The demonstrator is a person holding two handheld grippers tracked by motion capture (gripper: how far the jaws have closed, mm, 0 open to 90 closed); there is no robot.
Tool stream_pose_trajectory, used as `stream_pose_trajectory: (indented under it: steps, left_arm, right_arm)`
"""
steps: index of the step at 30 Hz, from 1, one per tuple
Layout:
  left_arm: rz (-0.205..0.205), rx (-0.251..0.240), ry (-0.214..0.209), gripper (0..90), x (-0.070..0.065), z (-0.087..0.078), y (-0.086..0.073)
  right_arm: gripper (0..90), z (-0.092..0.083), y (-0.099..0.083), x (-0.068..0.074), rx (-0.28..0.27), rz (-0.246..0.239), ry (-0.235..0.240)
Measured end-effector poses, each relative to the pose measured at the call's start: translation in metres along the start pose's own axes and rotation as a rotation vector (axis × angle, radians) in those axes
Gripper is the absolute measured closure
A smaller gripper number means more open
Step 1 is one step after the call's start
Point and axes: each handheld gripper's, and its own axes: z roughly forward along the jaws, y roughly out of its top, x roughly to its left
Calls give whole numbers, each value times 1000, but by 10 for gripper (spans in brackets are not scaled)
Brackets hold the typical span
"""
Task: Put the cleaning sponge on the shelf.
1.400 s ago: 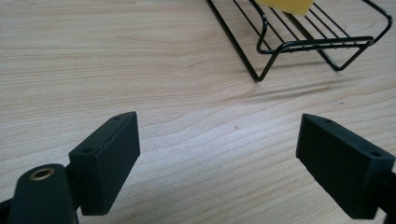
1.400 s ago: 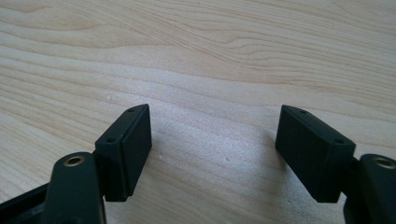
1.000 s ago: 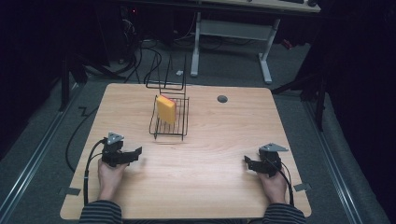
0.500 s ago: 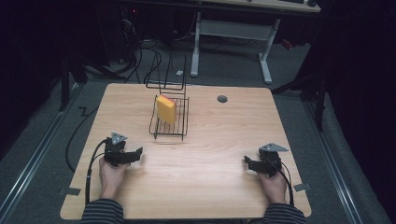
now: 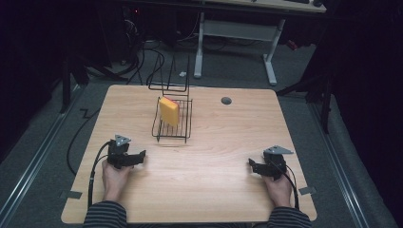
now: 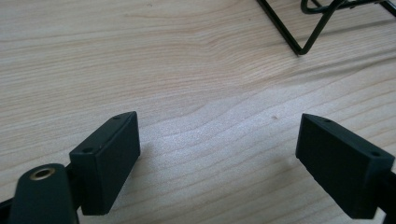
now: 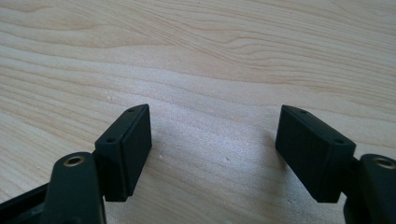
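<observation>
The yellow sponge (image 5: pixel 168 110) stands on edge inside a black wire rack (image 5: pixel 185 128), leaning against its left side, toward the far middle of the wooden desk (image 5: pixel 218 156). Behind the rack a second black wire frame (image 5: pixel 170 80) rises at the desk's far edge, and a small round grey grommet (image 5: pixel 226 100) sits in the desk top to the right of the rack. The left hand-held gripper (image 5: pixel 141 155) rests low on the near left part of the desk, its jaws pointing toward the middle, well apart from the rack; in the left gripper view its two black pads (image 6: pixel 108 158) stand wide apart with bare wood between them, gripping nothing, and a corner of the wire rack's base (image 6: pixel 299 37) shows at the top right. The right hand-held gripper (image 5: pixel 252 165) lies on the near right part of the desk, jaws also pointing inward; in the right gripper view its pads (image 7: pixel 128 144) are likewise spread with bare wood grain between them. A person's hands hold both tools from the near edge, striped sleeves (image 5: pixel 104 216) showing at the bottom, and a black cable (image 5: pixel 95 166) loops back from the left tool.
</observation>
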Motion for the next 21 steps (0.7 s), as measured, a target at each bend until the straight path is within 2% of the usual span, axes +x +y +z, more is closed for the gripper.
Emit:
stream_pose_trajectory:
  steps: [4,7,21]
  left_arm:
    - [-2,-1,8,141,0,1,0]
    - [23,9,29,141,-3,2,0]
    - [24,6,30,155,-3,1,-2]
  right_arm:
    - [272,0,0,0,1,1,-1]
    - [272,0,0,0,0,1,-1]
    - [271,0,0,0,0,0,0]
